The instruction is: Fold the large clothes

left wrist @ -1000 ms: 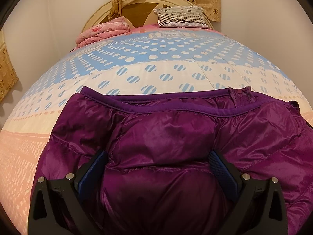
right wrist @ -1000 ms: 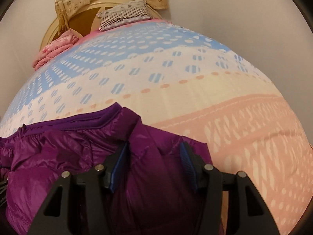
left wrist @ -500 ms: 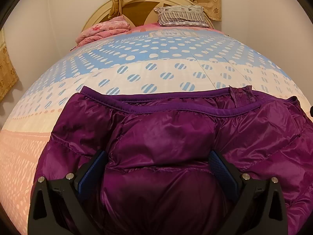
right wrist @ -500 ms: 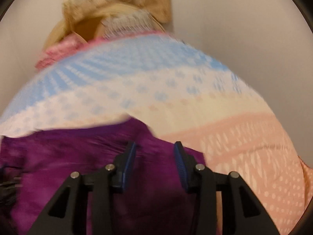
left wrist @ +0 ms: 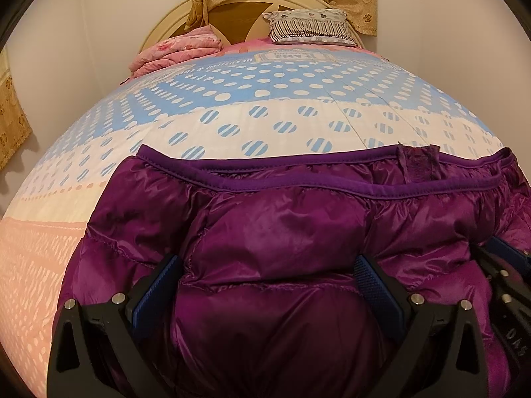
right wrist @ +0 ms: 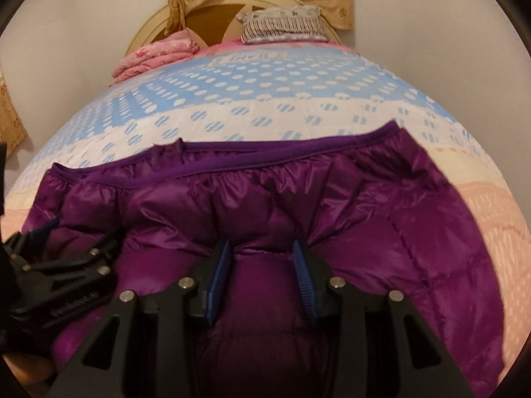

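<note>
Right hand-held gripper (right wrist: 262, 265) closing on purple jacket (right wrist: 365, 219); left hand-held gripper (left wrist: 268, 278) clamps it

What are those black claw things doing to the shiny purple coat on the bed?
A person is folding a shiny purple puffer jacket on the dotted blue, white and pink bedspread. The left gripper has a wide bulge of jacket between its fingers. The right gripper is closing on a narrower pinch of it, right beside the left.

We see the jacket (left wrist: 282, 232) lying on the near part of the bed (left wrist: 265, 99). At the far end, a folded blanket (left wrist: 176, 49) lies left and a pillow (left wrist: 308, 26) right, with the headboard (left wrist: 232, 10) behind them.
</note>
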A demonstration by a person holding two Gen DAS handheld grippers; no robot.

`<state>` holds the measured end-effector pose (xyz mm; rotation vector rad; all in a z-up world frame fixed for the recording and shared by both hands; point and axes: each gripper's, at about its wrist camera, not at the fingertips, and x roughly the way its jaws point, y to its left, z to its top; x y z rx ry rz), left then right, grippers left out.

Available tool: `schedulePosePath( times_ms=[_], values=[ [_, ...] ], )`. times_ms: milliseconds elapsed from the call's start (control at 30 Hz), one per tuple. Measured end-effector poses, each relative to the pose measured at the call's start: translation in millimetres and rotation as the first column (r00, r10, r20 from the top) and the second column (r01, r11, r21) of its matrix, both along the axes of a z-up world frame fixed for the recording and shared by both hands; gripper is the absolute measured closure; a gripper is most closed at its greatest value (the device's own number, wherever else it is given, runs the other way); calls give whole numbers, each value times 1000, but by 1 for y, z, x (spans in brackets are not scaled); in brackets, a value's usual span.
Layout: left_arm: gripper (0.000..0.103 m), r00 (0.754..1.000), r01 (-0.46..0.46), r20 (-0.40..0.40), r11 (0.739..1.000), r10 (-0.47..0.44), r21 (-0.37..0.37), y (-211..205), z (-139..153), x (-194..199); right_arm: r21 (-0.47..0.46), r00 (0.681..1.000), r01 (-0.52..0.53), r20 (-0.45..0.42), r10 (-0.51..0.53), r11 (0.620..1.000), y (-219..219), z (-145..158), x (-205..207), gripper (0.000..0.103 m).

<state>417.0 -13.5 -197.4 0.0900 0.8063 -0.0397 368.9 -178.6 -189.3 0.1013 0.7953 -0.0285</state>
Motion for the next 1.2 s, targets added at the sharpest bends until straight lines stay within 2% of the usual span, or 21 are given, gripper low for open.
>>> schedulePosePath(
  times_ms=[133, 200, 333, 400, 500, 700, 833, 967, 1067, 1200],
  values=[
    [1, 1000, -3, -1, 1000, 3, 10, 0, -1, -2, -37, 1000, 7, -2, -7, 999, 2, -2, 0, 61],
    [1, 1000, -2, -8, 1000, 2, 8, 0, -1, -2, -25, 1000, 5, 0, -5, 1000, 0, -1, -1, 61],
    [1, 997, 31, -63, 999, -34, -43, 8, 1, -3, -23, 1000, 3, 1, -3, 1000, -1, -1, -1, 61],
    [1, 995, 62, -80, 997, -66, -45, 12, 6, -11, -19, 1000, 2, 2, -2, 1000, -2, -1, -1, 61],
    [1, 998, 54, -33, 999, -54, -7, 21, 23, -35, -10, 1000, 0, 3, 0, 1000, -4, 0, 0, 61],
    [1, 993, -47, 108, 997, 41, 55, 50, 62, -86, -16, 1000, 3, 4, -3, 1000, -3, 0, 0, 61],
    [1, 991, -77, 106, 997, 76, 6, 65, 75, -101, -14, 1000, 2, 4, -2, 1000, -4, 0, -1, 61],
    [1, 994, -91, 65, 995, 88, 36, 71, 72, -109, -16, 1000, 2, -6, -2, 1000, -4, 1, 0, 61],
    [1, 996, -73, 48, 997, 74, -37, 87, 71, -120, -34, 998, -6, -57, 4, 999, -4, 12, -4, 61],
    [1, 987, -139, 59, 974, 152, -176, 124, 68, -137, 9, 996, -4, 93, 3, 1000, -1, 51, -58, 60]
  ],
)
